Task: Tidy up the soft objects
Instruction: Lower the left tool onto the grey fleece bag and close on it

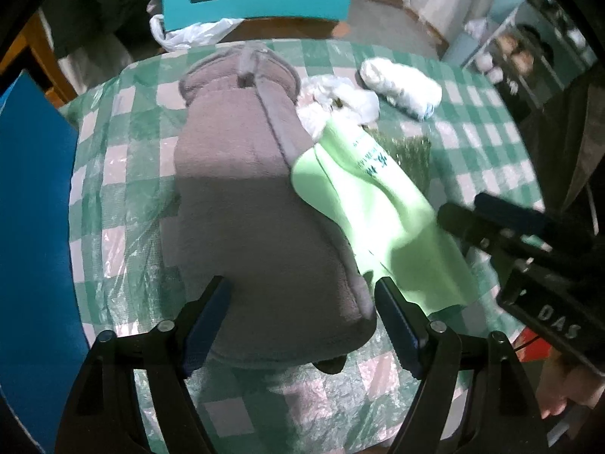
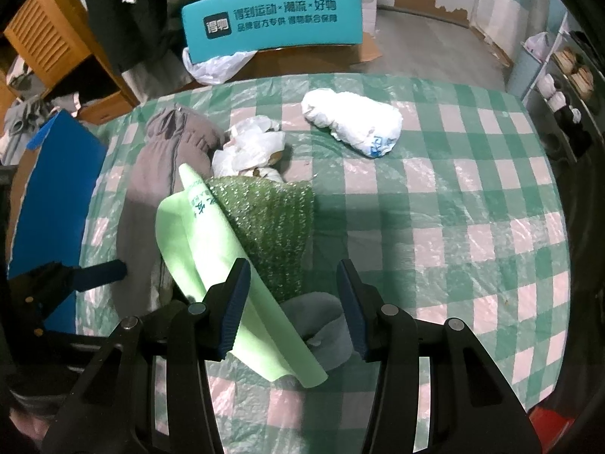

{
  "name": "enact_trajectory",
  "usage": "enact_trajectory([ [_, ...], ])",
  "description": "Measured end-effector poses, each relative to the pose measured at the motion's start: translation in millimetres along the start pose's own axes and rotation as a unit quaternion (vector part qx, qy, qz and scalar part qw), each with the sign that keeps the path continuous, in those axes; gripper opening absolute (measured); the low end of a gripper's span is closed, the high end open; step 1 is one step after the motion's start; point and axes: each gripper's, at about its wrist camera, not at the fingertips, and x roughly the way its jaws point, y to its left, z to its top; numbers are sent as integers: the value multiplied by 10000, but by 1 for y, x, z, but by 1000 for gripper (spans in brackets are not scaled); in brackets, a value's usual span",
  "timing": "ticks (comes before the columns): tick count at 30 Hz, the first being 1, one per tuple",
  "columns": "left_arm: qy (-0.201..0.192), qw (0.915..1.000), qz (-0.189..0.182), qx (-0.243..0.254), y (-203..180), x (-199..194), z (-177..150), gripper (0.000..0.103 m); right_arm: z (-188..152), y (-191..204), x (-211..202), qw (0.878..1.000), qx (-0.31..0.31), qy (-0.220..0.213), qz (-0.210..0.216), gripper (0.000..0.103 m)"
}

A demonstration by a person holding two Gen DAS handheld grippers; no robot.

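Note:
A grey fleece garment [image 1: 245, 204] lies lengthwise on the checked table [image 1: 121, 196]; it also shows in the right wrist view [image 2: 151, 196]. A light green cloth [image 1: 382, 219] drapes over its right edge and over a green bubble-wrap sheet [image 2: 272, 219]. My left gripper [image 1: 302, 314] is open, its jaws straddling the garment's near end. My right gripper [image 2: 293, 302] is open over the near end of the green cloth [image 2: 211, 249] and a grey fold; it shows from the side in the left wrist view [image 1: 472, 219].
A crumpled white plastic bag [image 2: 253, 147] and a wrapped white bundle [image 2: 355, 121] lie farther back on the table [image 2: 472, 227]. A blue board [image 1: 34, 227] stands at the left edge. A teal chair back [image 2: 272, 19] is behind the table.

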Motion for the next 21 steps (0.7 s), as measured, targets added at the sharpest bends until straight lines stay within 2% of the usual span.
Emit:
enact_trajectory([
  [3,-59,9991,-328,-263,13,-3,0,66,-1,6,4,9999,-115,43,42,48],
  [4,-59,9987,-409,-304,15,-4,0,59,-2,9,6,9998,-152,65,66,52],
  [5,-33,9981,-520,-331,19,-5,0,48,-3,11,8,9998,-193,76,77,56],
  [6,24,9980,-544,-335,20,-4,0,42,-2,13,9,9997,-223,81,77,57],
  [17,-11,9992,-221,-330,44,-5,-3,39,-6,36,29,9973,-694,232,-63,59],
  [21,53,9981,-293,-538,60,-6,-4,39,-7,42,35,9956,-886,273,-165,59],
])
